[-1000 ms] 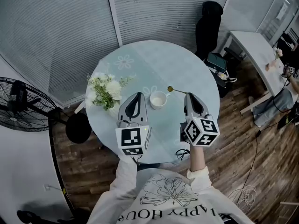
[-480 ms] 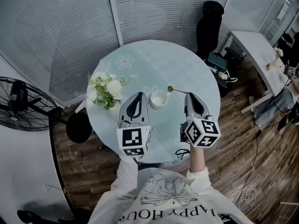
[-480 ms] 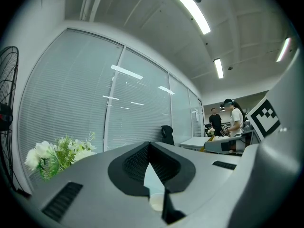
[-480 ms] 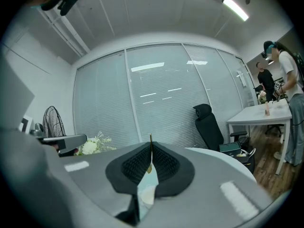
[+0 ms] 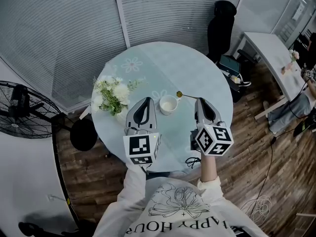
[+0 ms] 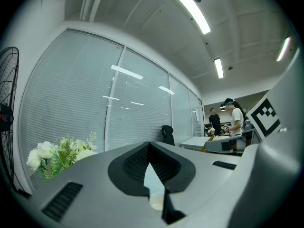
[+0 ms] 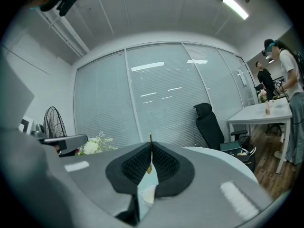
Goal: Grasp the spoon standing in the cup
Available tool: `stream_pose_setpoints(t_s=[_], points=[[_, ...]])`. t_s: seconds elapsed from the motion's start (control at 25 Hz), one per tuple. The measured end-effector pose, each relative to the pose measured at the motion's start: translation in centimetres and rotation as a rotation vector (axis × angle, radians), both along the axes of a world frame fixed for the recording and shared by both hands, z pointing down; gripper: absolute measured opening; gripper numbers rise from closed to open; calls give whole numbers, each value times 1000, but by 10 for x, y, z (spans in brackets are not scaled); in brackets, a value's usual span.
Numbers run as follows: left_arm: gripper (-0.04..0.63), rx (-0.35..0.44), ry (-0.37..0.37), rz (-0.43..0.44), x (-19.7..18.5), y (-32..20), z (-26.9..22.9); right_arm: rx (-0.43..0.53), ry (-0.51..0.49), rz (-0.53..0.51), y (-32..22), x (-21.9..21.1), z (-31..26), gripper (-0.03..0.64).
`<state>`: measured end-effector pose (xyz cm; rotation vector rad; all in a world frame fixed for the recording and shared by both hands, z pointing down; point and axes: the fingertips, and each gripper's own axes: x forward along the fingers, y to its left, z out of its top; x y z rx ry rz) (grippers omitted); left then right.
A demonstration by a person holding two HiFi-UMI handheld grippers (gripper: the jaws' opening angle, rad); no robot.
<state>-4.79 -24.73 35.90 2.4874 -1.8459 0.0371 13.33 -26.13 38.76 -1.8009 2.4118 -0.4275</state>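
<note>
The spoon (image 5: 185,96) is out of the cup (image 5: 168,104). It hangs roughly level above the table (image 5: 163,63), with its bowl end just right of the cup's rim and its handle running back to the right gripper (image 5: 198,101). The right gripper's jaws are closed and appear to pinch the handle end at their tips; the contact is small in both views. The left gripper (image 5: 146,100) stands just left of the cup, tips together, with nothing between them. Both grippers point level, away from the person. Flowers (image 5: 112,95) stand near the table's left edge, beside the left gripper.
</note>
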Motion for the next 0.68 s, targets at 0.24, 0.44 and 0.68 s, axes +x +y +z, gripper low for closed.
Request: stream_pose_setpoints(t_s=[0.24,0.44,0.68], points=[[6,2,1,2,0,2,0,-3,-2,2,2,-1,1,15],[6,-1,3,1,-2,2,0,-4,0,5,2,0,-1,15],[6,1,2,4,-1,6,1,-2,4,4,5,0,0,15]])
